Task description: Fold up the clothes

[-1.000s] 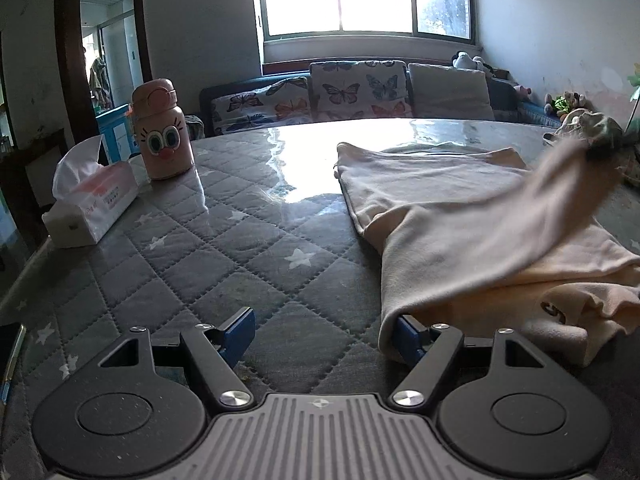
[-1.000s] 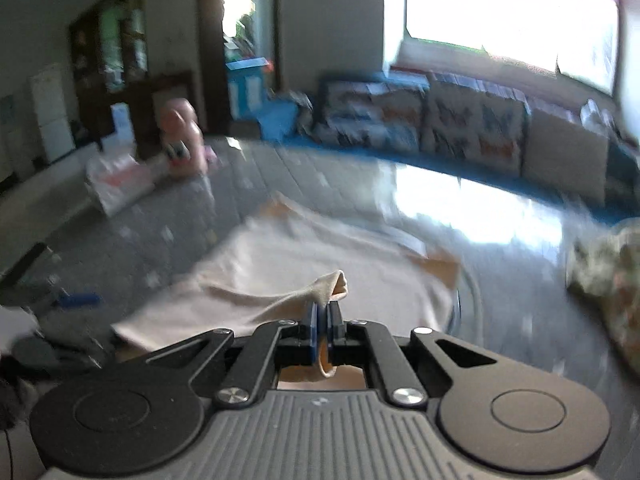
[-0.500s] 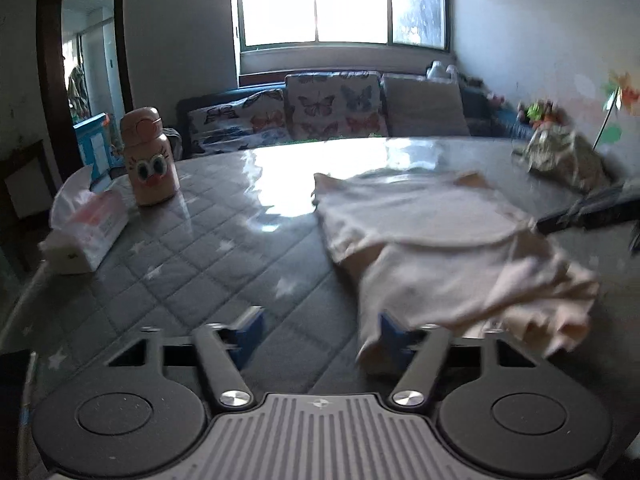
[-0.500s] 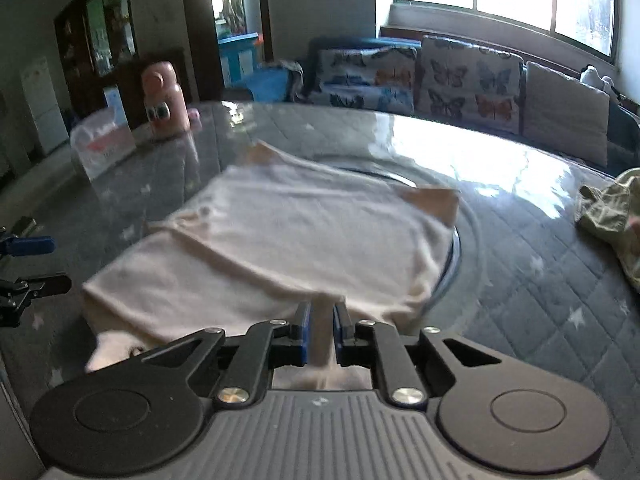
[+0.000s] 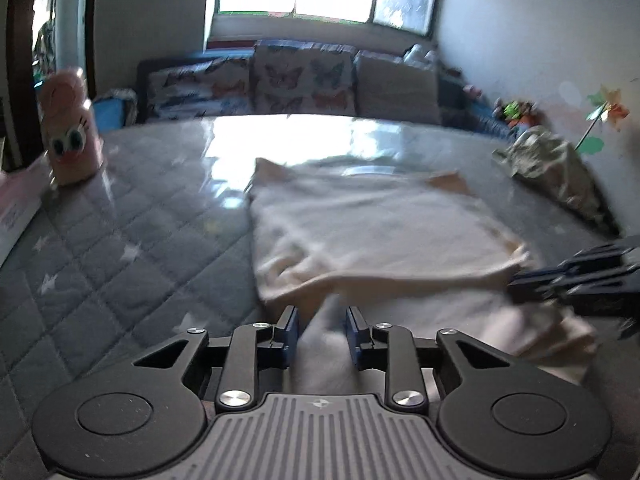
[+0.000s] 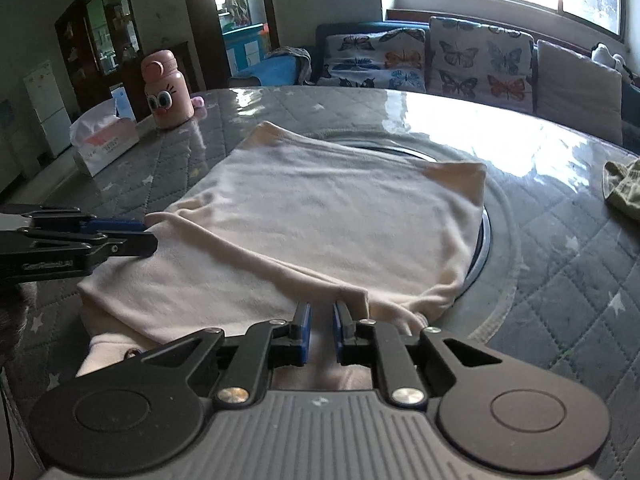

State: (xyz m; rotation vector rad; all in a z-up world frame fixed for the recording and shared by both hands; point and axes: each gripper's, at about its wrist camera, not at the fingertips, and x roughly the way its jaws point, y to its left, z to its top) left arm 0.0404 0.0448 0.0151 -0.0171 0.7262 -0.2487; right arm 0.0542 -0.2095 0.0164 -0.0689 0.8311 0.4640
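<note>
A cream garment [image 6: 320,216] lies partly folded on the quilted grey table [image 6: 560,248]; it also shows in the left wrist view [image 5: 372,232]. My left gripper [image 5: 322,326] has its jaws partly open around the garment's near left edge, and it shows from the side in the right wrist view [image 6: 120,236]. My right gripper [image 6: 320,322] has its jaws slightly apart over the near right edge, with cloth between them. It shows in the left wrist view [image 5: 532,280] at the right.
A pink cartoon bottle [image 6: 166,90] and a tissue box [image 6: 106,140] stand at the table's far left. A crumpled olive garment [image 6: 624,188] lies at the right; it also shows in the left wrist view [image 5: 552,164]. A sofa with butterfly cushions [image 6: 440,60] is behind the table.
The right gripper carried the garment's flap over and laid it down, then its jaws parted. The left gripper moved right onto the garment's near edge and its jaws narrowed.
</note>
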